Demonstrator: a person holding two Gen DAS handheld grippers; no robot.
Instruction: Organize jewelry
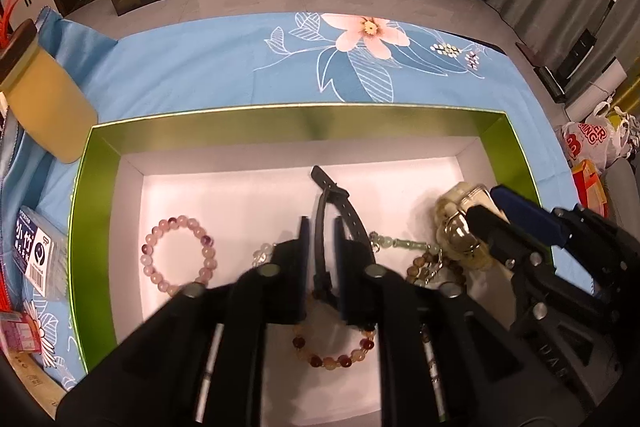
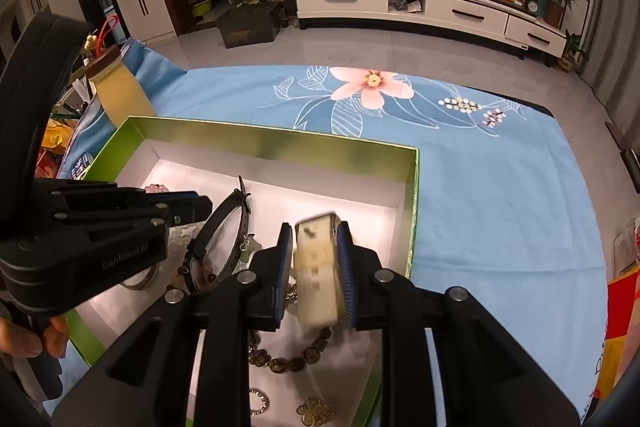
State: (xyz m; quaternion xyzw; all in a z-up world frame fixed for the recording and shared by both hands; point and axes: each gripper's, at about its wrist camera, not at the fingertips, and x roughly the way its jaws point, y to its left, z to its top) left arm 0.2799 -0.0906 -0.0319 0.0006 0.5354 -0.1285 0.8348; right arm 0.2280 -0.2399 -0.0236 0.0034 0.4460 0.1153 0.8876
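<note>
A green box with a white floor holds the jewelry. My left gripper is shut on a black strap watch held over the box; the strap loop also shows in the right wrist view. My right gripper is shut on a cream chunky bracelet, seen at the box's right side in the left wrist view. A pink bead bracelet lies at the left. An amber bead bracelet lies under my left gripper. A brown bead strand lies under my right gripper.
The box sits on a blue floral cloth. A yellow jar with a dark lid stands left of the box. A small labelled packet lies at the left edge. A gold charm and a ring lie near the box's front.
</note>
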